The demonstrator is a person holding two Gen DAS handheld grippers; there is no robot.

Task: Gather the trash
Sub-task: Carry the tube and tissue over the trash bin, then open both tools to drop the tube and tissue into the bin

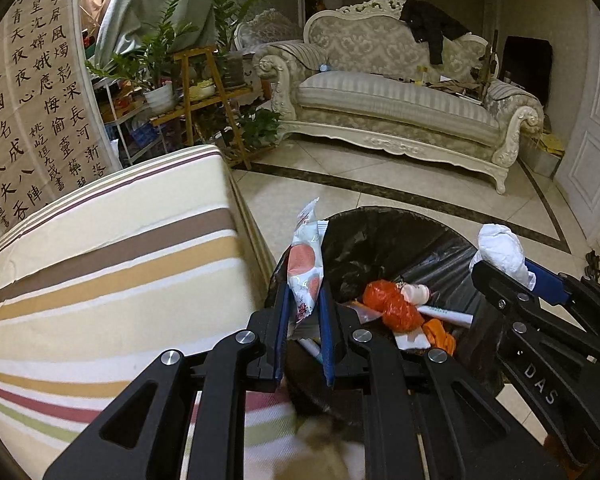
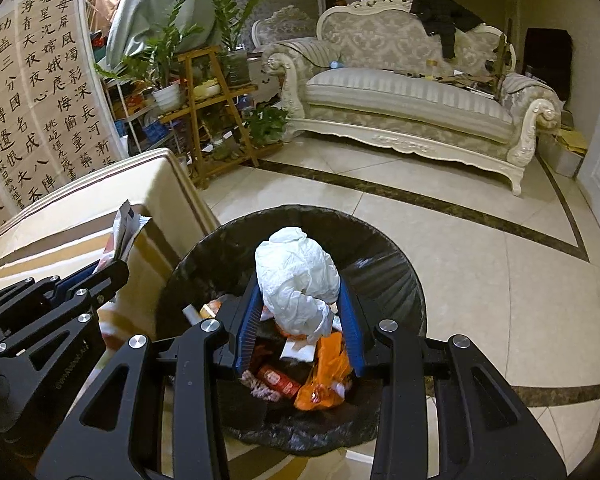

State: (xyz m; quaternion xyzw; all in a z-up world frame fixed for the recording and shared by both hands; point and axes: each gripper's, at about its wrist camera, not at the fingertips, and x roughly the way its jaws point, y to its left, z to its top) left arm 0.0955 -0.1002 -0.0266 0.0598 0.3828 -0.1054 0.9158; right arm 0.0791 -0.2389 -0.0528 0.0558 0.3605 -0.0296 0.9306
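Left gripper: the black two-finger left gripper (image 1: pixel 304 304) with blue pads is clamped on a flat white snack wrapper with pink-red round prints (image 1: pixel 306 264); the wrapper stands upright between the pads, its crimped top edge above the fingertips.
Right gripper: the black right gripper (image 2: pixel 300 304) with blue ribbed pads is clamped on a crumpled ball of white tissue paper (image 2: pixel 298 276), which bulges above and between the fingers.
Position of held trash: the tissue ball hangs over the mouth of the round bin lined with a black plastic bag (image 2: pixel 384 248); the wrapper sits at the bin's left rim, next to the table edge.
Bin contents: an orange plastic bag (image 2: pixel 326 376), a red packet (image 2: pixel 278 380), a white paper piece and other scraps lie in the bottom.
Beside the bin: a table under a cream cloth with brown, tan, red and green stripes (image 1: pixel 112 280) stands just left of the bin, touching or nearly touching its rim.
Floor: glossy cream tiles with dark border strips (image 2: pixel 480 264).
Further off: an ornate cream carved sofa (image 1: pixel 400 104) with a black garment (image 1: pixel 432 28) over its back; a wooden plant stand with green potted plants (image 1: pixel 204 96); a calligraphy panel (image 1: pixel 32 112) at left.
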